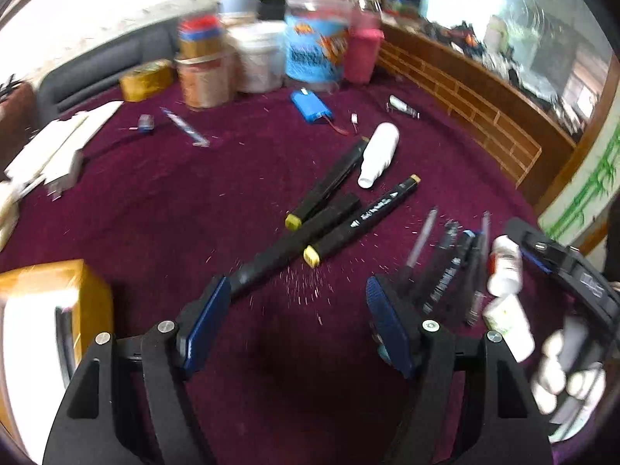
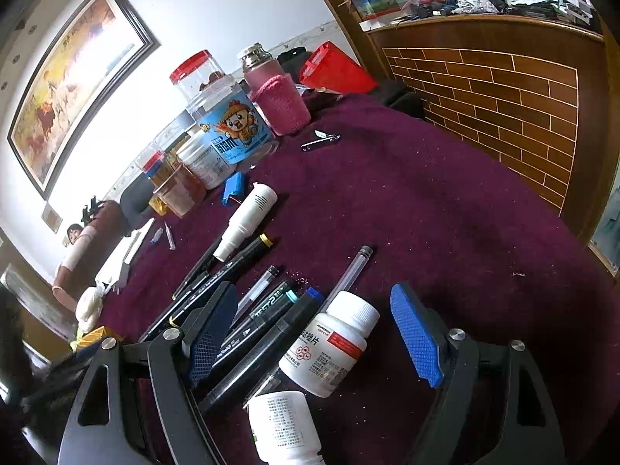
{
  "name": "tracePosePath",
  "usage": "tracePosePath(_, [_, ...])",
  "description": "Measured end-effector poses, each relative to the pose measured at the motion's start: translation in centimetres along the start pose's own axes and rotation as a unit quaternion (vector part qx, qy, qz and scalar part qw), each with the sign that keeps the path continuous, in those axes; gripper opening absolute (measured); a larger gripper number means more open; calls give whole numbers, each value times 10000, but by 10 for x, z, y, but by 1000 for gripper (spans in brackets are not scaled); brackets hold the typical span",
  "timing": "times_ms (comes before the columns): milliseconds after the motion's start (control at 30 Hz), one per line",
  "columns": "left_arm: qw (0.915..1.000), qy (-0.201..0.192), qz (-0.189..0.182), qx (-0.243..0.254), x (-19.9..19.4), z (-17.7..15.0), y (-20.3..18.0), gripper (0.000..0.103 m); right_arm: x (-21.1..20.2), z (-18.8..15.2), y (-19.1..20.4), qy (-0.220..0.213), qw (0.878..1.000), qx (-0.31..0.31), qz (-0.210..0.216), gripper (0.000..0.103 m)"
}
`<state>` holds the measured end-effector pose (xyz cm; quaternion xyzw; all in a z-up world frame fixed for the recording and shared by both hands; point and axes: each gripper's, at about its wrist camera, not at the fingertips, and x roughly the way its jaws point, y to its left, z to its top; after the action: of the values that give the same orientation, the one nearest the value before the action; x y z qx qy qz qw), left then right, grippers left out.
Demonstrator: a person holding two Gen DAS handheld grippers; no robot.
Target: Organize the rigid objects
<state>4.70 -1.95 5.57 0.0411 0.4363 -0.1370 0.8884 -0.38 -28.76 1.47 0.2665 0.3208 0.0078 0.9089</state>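
Note:
On a maroon cloth table (image 1: 162, 201), three black markers with yellow ends (image 1: 360, 221) lie in a loose group beside a white bottle (image 1: 379, 159). My left gripper (image 1: 296, 310) is open just short of them; one marker's end lies by its left finger. To the right lie several pens (image 1: 449, 263) and two white pill bottles (image 1: 503, 267). My right gripper (image 2: 317, 333) is open, with a white pill bottle (image 2: 329, 345) between its fingers; a second bottle (image 2: 283, 426) lies nearer the camera. Pens (image 2: 271, 310) lie by its left finger.
Jars and tubs (image 1: 271, 50) stand at the table's back, with a pink-sleeved flask (image 2: 275, 93). A blue battery pack (image 1: 310, 106), a nail clipper (image 2: 321, 141), a yellow box (image 1: 50, 302) and white cartons (image 1: 58, 147) lie around. A brick-pattern wooden counter (image 2: 503, 97) borders the right.

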Motion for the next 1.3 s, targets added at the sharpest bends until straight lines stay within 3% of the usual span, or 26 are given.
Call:
tracePosePath(200, [9968,406,68,682,55,13,3,68,7,-1,3,111,9998,-107,-95,77])
tracePosePath(233, [9959,484,64,758,59,11,3,45,8,-1,3,134,9998,-118,-109,77])
tracePosePath(267, [9954,495,64,817,61,7,1,31,9,-1,3,158,9997,-125,-124,77])
tracePosePath(300, [9956,488,-12,798,59,8,1,11,10,-1,4,170,9997,-124,-133,77])
tracePosePath(400, [9956,627,-278,642,49,5,0,11,11,-2,3,206,9996,-114,-157,77])
tracePosePath(800, [9962,733,-369,274,-11,-50,14,11,14,-3,-2,340,9993,-9,-183,77])
tracePosePath(867, [9962,726,-373,293,-9,-47,12,19,14,-3,-2,344,9992,-16,-190,77])
tracePosePath(933, [9968,716,-219,273,4,-37,8,35,14,-3,-2,348,9992,-8,-192,77])
tracePosePath(967, [9968,728,-219,246,10,-33,6,35,14,-3,-2,352,9992,4,-196,77])
tracePosePath(1000, [9968,747,-212,214,19,-32,4,35,14,-2,-3,355,9992,19,-198,77])
tracePosePath(1100, [9981,457,56,405,23,-33,-8,11,15,-2,-3,358,9992,16,-198,77])
tracePosePath(1200, [9985,409,-306,173,16,-38,-7,11,16,-2,-3,360,9991,-9,-211,77])
tracePosePath(1300, [9985,65,-530,-139,-12,-41,3,12,16,-2,-3,359,9991,-12,-215,77])
